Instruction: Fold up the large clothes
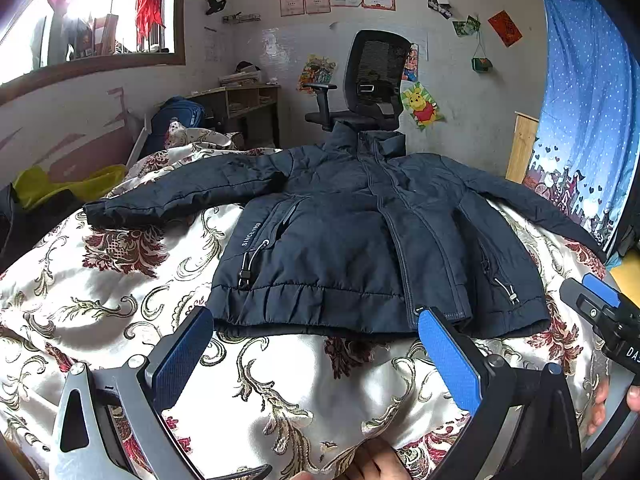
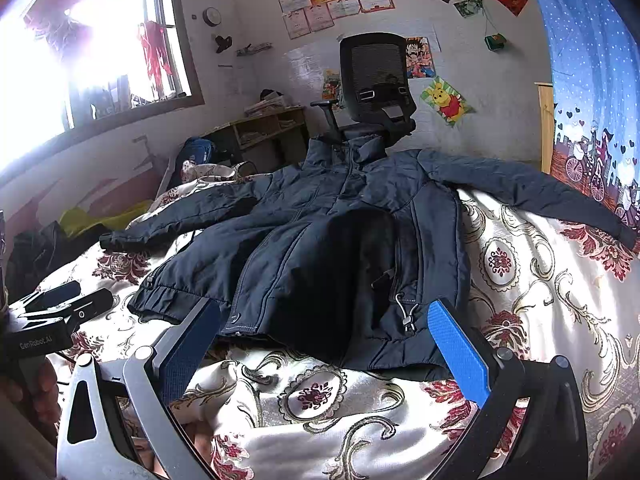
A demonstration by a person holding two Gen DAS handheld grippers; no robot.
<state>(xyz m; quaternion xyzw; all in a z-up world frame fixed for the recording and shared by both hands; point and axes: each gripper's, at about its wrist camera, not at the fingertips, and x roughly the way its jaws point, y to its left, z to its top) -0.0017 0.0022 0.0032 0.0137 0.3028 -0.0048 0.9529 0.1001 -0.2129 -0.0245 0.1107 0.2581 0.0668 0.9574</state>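
Observation:
A dark navy padded jacket [image 1: 360, 232] lies flat and front-up on the bed, zipped, with both sleeves spread out to the sides and its collar toward the far wall. It also shows in the right wrist view [image 2: 340, 248]. My left gripper [image 1: 316, 332] is open and empty, its blue pads just short of the jacket's hem, left of centre. My right gripper [image 2: 324, 328] is open and empty, just short of the hem at the jacket's right side. The right gripper also shows in the left wrist view [image 1: 600, 304], and the left gripper in the right wrist view [image 2: 60, 300].
The bed carries a shiny cream quilt [image 1: 120, 292] with red and gold floral print. A black office chair [image 1: 372, 80] stands behind the collar. A wooden shelf [image 1: 248, 104] and a blue bag [image 1: 176, 120] are at the back left. A blue curtain [image 1: 588, 100] hangs on the right.

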